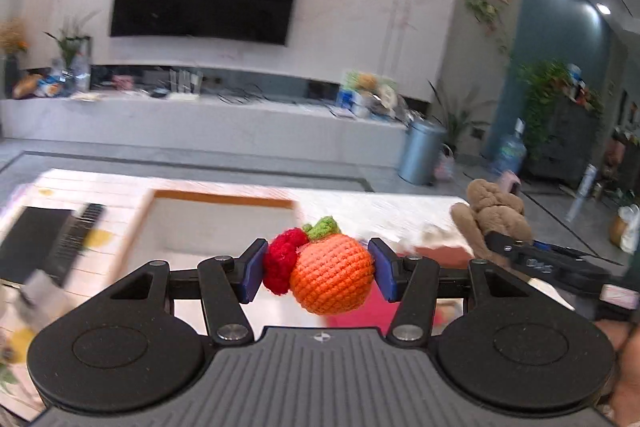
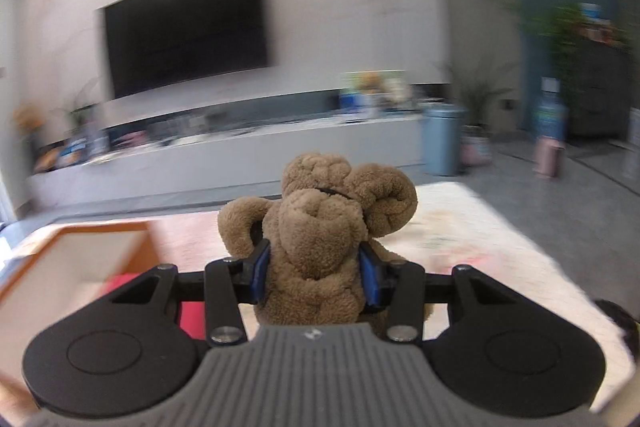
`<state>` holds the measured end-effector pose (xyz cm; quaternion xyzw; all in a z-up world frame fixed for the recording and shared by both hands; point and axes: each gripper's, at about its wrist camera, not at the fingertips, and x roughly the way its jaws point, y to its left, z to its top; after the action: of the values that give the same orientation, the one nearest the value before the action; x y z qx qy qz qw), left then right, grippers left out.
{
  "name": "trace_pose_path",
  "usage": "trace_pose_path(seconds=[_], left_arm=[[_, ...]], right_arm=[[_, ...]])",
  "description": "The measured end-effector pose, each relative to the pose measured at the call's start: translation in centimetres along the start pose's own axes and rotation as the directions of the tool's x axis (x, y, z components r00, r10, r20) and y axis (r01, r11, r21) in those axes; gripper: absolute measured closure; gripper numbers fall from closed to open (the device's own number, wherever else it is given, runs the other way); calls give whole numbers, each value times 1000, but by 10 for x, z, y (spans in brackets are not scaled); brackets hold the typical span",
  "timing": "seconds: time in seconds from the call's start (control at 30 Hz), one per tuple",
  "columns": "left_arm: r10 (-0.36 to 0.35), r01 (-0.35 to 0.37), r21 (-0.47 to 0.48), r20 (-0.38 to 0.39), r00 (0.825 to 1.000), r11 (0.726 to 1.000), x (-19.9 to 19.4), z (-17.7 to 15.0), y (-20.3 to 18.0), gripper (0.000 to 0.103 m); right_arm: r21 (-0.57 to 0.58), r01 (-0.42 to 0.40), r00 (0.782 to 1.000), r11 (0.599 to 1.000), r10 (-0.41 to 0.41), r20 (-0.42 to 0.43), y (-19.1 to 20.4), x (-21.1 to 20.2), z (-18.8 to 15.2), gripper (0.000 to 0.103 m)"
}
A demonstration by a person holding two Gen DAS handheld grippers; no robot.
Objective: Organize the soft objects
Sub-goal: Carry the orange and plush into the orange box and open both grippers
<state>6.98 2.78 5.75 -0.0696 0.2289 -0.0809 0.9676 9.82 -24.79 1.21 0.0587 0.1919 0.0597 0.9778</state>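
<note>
Crocheted fruit (image 1: 320, 269) left view; bear (image 2: 316, 247) both.

No readable writing in either view.

The only mark is a small round emblem, too small to make out, on the ribbed grey body of the left gripper (image 1: 319, 269); a similar tiny mark sits on the same spot of the right gripper (image 2: 316, 277), also unreadable. The boxes and packages on the TV shelf (image 1: 200, 107) and the label of the water bottle (image 1: 510, 153) carry print, but blur leaves no word or number legible.
</note>
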Motion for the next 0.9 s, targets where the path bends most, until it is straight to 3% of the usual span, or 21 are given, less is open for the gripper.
trace_pose_path(seconds=[0.1, 0.23, 0.33, 0.43, 0.53, 0.63, 0.73, 0.9], left_arm=[[-18, 21, -43, 64, 998, 999, -1, -14, 28, 40], [44, -42, -109, 14, 999, 993, 17, -25, 51, 40], [83, -83, -92, -10, 997, 992, 25, -29, 61, 40], [104, -103, 8, -82, 991, 995, 31, -35, 66, 40], [184, -174, 77, -150, 971, 982, 39, -44, 65, 40], [228, -216, 79, -216, 949, 973, 44, -53, 71, 40], [233, -222, 72, -246, 941, 972, 44, -56, 74, 41], [331, -315, 101, -264, 906, 944, 46, -57, 69, 41]], right_arm=[[8, -53, 998, 999, 53, 22, 45, -9, 4, 58], [-22, -120, 992, 993, 121, 43, 111, -19, 0, 58], [-39, -174, 984, 984, 175, 16, 150, -19, -11, 58], [-58, -204, 979, 977, 203, -32, 176, -14, -23, 58], [-111, -200, 978, 973, 192, -84, 190, -9, -36, 58], [-115, -184, 976, 976, 167, -139, 193, 1, -46, 58], [-126, -192, 966, 973, 165, -197, 193, 15, -54, 58], [-176, -157, 965, 972, 114, -235, 202, 33, -60, 58]])
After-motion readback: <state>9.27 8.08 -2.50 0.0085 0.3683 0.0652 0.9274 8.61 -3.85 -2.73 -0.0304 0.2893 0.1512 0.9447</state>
